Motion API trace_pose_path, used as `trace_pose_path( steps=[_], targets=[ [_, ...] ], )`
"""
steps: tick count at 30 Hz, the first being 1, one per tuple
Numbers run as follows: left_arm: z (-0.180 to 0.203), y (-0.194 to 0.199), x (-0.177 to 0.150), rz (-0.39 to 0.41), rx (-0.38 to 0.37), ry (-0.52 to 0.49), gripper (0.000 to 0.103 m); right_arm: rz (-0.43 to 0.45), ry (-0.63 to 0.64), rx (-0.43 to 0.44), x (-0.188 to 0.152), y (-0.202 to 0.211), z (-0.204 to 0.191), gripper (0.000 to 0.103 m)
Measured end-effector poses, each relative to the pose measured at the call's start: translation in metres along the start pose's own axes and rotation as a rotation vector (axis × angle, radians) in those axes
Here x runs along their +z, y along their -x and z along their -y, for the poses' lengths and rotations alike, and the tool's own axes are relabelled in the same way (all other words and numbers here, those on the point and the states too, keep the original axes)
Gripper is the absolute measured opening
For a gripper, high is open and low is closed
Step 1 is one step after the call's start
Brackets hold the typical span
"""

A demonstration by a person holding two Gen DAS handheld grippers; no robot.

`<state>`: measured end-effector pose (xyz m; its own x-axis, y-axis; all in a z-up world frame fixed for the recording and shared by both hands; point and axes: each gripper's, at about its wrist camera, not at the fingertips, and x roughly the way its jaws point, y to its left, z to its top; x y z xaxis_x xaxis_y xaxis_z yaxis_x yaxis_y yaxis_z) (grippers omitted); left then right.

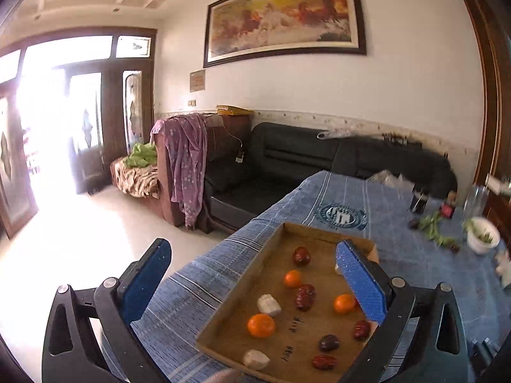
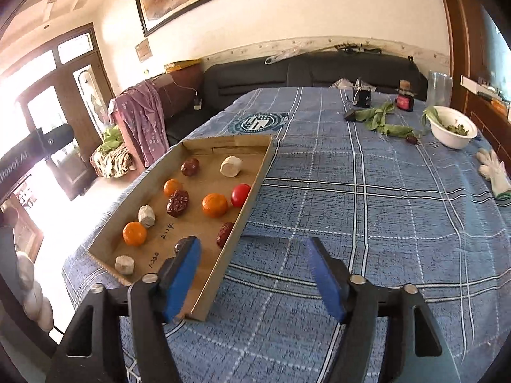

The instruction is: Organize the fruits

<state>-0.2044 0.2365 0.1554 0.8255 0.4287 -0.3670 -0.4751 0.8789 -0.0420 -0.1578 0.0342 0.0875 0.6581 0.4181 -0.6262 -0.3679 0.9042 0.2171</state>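
Observation:
A shallow cardboard tray [image 1: 223, 316] [image 2: 255, 172] lies on the blue checked tablecloth. It holds three small oranges [image 1: 261, 325] [image 2: 214, 205], several dark red dates [image 1: 305, 296] [image 2: 177, 203], white chunks [image 1: 269, 304] [image 2: 230, 166] and a red cherry tomato [image 2: 240, 194]. My left gripper [image 1: 255, 279] is open and empty, raised over the tray's near left part. My right gripper [image 2: 255, 274] is open and empty, above the tray's near right corner and the cloth beside it.
A white bowl [image 2: 453, 129] [image 1: 482, 234] with greens, loose green leaves [image 2: 383, 121], a white glove [image 2: 493, 169], a clear jar [image 2: 439, 87] and small dark items stand at the table's far right. A dark sofa [image 1: 287, 159] lies beyond the table.

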Motion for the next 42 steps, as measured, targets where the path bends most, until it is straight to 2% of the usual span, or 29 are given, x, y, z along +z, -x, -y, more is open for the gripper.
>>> trace_pose_path(
  steps=[4,7,12,15,21,42],
  targets=[
    [0.0,0.009,-0.01,0.032,0.009,0.012,0.103,0.009,0.031,-0.009,-0.008,0.005,-0.006,0.079],
    [0.007,0.007,-0.012,-0.01,-0.002,-0.035,0.103,0.01,0.045,-0.017,-0.013,0.006,-0.008,0.082],
    [0.014,0.003,-0.019,-0.095,-0.085,-0.062,0.103,0.02,0.052,-0.067,-0.016,0.008,-0.006,0.086],
    [0.02,0.0,-0.024,-0.125,-0.096,-0.091,0.103,0.032,0.057,-0.092,-0.016,0.011,-0.005,0.088],
    [0.027,-0.007,-0.034,-0.169,-0.116,-0.116,0.103,0.018,0.065,-0.115,-0.018,0.006,-0.005,0.092],
    [0.028,-0.027,-0.049,-0.286,-0.177,-0.114,0.103,-0.047,0.067,-0.139,-0.027,-0.012,-0.001,0.094]
  ],
)
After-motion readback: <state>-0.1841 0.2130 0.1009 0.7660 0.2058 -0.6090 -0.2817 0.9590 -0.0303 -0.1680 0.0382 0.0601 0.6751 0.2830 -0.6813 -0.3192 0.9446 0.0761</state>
